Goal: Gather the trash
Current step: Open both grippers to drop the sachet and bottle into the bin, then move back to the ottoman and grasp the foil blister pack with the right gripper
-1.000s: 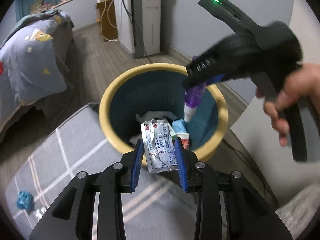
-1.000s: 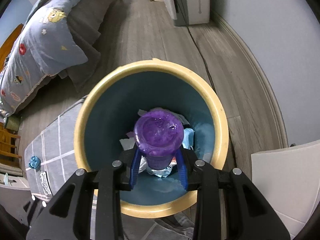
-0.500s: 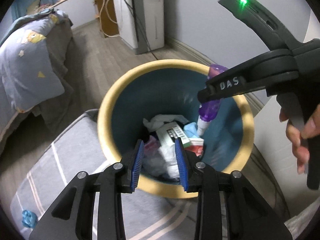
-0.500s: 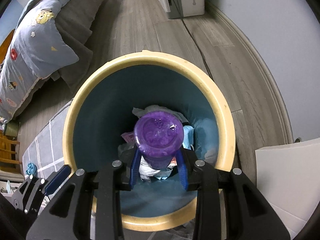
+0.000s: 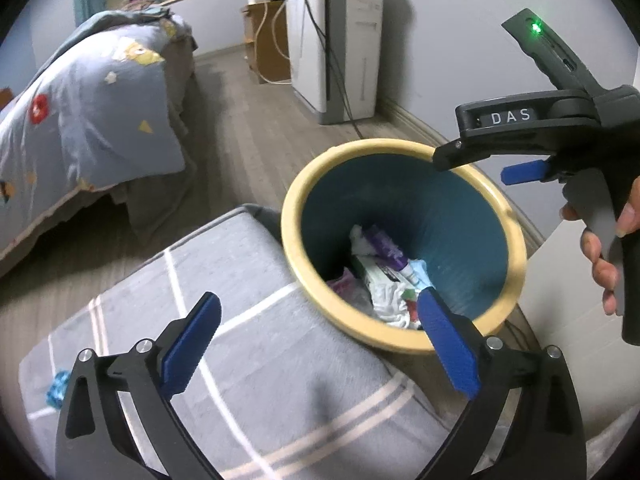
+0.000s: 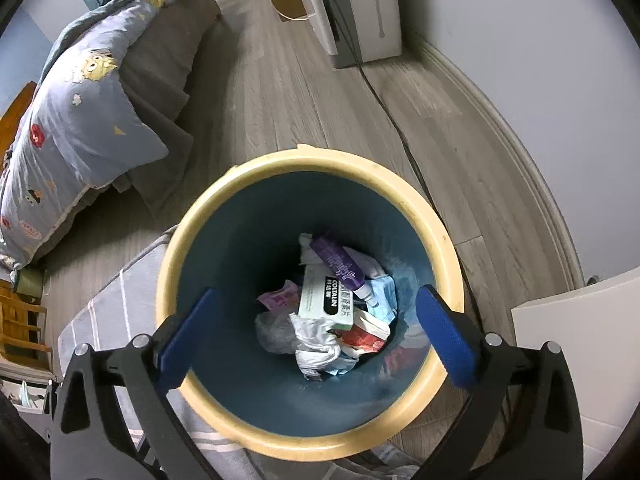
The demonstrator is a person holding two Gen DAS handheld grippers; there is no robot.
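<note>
**A:** So where did your trash end up? Both your tongs looked empty to me.

**B:** Yep. Your left gripper (image 5: 320, 336) and right gripper (image 6: 316, 332) were both swinging their jaws apart, nothing between the blue pads. The purple tube (image 6: 339, 266) lay inside the bin (image 6: 276, 172), straight ahead of your right tongs, on top of a white-green box (image 6: 326, 300), crumpled tissue (image 6: 316, 344) and a pink wrapper (image 6: 280, 298).

**A:** Anything in the way?

**B:** The bin's yellow rim sat right under your right jaws. Your left tongs hung over the grey checked cushion (image 5: 248, 360), bin just ahead to the right.

**A:** And the room?

**B:** Grey wood floor (image 6: 280, 88), a bed with a blue quilt (image 5: 88, 112) off to the left, a white air purifier (image 5: 340, 40) far ahead. Only the left view caught your hand (image 5: 604, 240) on the other handle and a blue thing (image 5: 58, 390) on the cushion.
</note>
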